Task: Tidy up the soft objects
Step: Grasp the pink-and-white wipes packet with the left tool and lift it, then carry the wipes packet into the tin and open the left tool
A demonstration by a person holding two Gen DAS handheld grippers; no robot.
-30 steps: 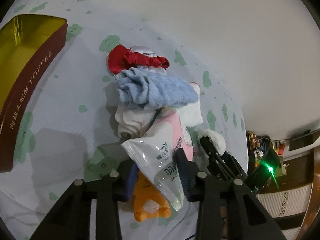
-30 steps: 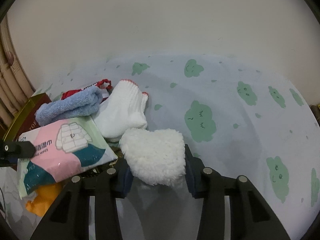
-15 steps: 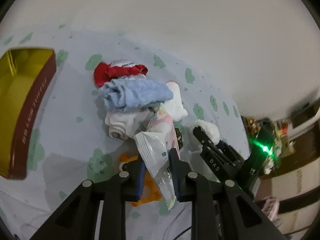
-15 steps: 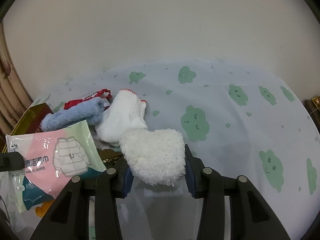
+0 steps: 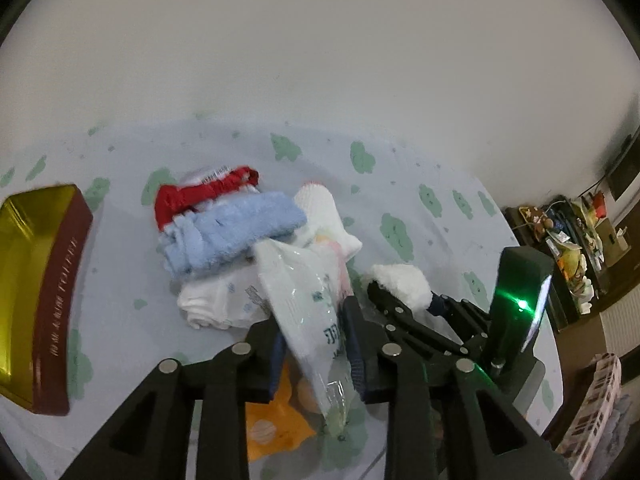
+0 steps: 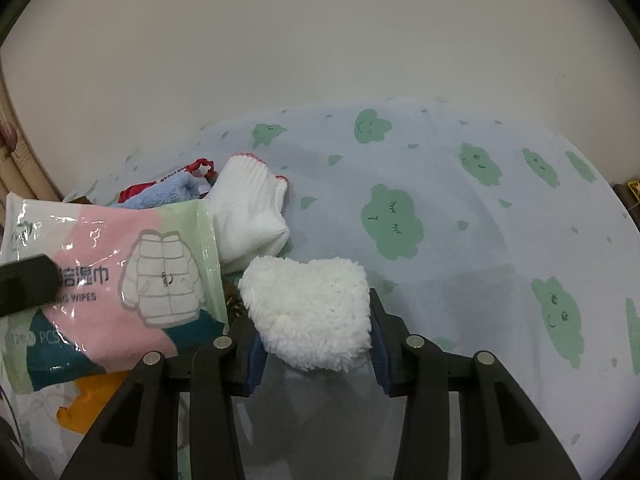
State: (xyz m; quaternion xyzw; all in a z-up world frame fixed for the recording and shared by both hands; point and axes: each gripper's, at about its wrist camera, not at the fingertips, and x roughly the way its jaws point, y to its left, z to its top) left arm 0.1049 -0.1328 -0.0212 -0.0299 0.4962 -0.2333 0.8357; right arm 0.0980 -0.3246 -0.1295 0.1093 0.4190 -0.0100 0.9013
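Observation:
A pink and green wet wipes pack (image 5: pixel 304 292) hangs off the cloth between the jaws of my left gripper (image 5: pixel 316 324), which are opening slightly while the pads still press on it. In the right wrist view the pack (image 6: pixel 120 276) is raised at the left. My right gripper (image 6: pixel 316 336) is shut on a fluffy white pad (image 6: pixel 312 312) resting low over the table. The pile behind holds a blue towel (image 5: pixel 232 232), a red cloth (image 5: pixel 200 196), a white knitted glove (image 6: pixel 248 220) and a rolled white cloth (image 5: pixel 212 304). An orange toy (image 5: pixel 272 424) lies under the pack.
A red tin with a gold inside (image 5: pixel 36 280) lies open at the left on the pale blue tablecloth with green clouds (image 6: pixel 460 240). A wall stands behind the table. Shelves with clutter (image 5: pixel 572 248) are at the far right.
My left gripper has risen and rolled with the wipes pack, lifting it off the pile and uncovering the orange toy. The right gripper and its fluffy pad have stayed put.

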